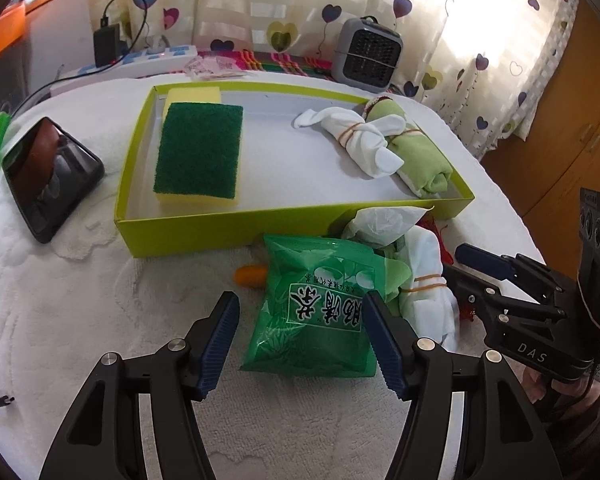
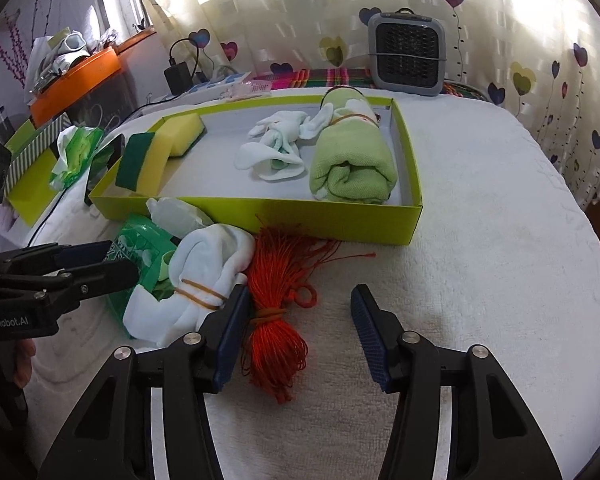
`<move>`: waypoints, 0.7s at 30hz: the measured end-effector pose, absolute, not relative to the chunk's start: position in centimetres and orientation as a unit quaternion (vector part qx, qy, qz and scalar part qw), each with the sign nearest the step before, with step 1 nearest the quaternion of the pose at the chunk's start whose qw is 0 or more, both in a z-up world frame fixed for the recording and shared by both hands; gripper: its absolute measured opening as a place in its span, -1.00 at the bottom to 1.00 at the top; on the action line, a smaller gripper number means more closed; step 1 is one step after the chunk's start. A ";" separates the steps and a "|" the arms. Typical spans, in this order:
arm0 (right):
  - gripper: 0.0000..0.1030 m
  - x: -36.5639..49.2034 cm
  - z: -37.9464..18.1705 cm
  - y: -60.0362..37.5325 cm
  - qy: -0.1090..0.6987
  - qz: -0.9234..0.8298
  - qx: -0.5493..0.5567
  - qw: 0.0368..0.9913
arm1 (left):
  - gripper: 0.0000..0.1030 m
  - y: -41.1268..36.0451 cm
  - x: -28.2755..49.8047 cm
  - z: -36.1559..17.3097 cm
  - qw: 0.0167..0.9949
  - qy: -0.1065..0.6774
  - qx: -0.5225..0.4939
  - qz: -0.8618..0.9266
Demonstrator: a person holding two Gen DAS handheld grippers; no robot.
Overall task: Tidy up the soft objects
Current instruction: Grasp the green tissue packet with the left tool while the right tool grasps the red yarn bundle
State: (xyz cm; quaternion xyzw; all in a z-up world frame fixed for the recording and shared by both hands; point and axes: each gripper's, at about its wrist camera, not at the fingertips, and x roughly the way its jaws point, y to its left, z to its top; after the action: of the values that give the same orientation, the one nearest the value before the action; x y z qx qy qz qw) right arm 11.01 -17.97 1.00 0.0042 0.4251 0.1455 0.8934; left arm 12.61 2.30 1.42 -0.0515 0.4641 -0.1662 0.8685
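Our left gripper [image 1: 300, 340] stands open astride the green bag [image 1: 320, 308], pads clear of it; our right gripper [image 2: 296, 336] gapes beside the red cord [image 2: 274, 320]. We should centre each bundle, squeeze gently, then lift into the box [image 1: 220, 224].

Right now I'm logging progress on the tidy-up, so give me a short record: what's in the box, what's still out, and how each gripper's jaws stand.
box: yellow-green box
inside: sponge, white sock bundle, green towel roll
still out: green packet, white sock roll, red cord bundle
left gripper: jaws open, packet between them
right gripper: jaws open, cord beside left pad
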 end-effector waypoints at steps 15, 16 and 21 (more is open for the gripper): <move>-0.55 10.9 1.0 -18.6 0.423 0.147 0.013 0.894 | 0.23 1.5 12.5 1.2 0.871 0.464 -0.030 -0.157; -0.57 10.9 1.0 -18.6 0.423 0.148 0.013 0.894 | 0.23 1.4 12.5 1.2 0.872 0.464 -0.028 -0.156; -0.63 10.7 1.1 -18.6 0.421 0.148 0.014 0.895 | 0.00 1.4 12.2 1.5 0.875 0.459 -0.026 -0.152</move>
State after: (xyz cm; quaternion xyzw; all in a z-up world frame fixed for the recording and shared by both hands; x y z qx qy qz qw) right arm 10.65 -18.62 1.09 0.0142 0.4212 0.1475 0.8948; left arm 12.23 1.44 1.47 -0.0262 0.4588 -0.1518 0.8751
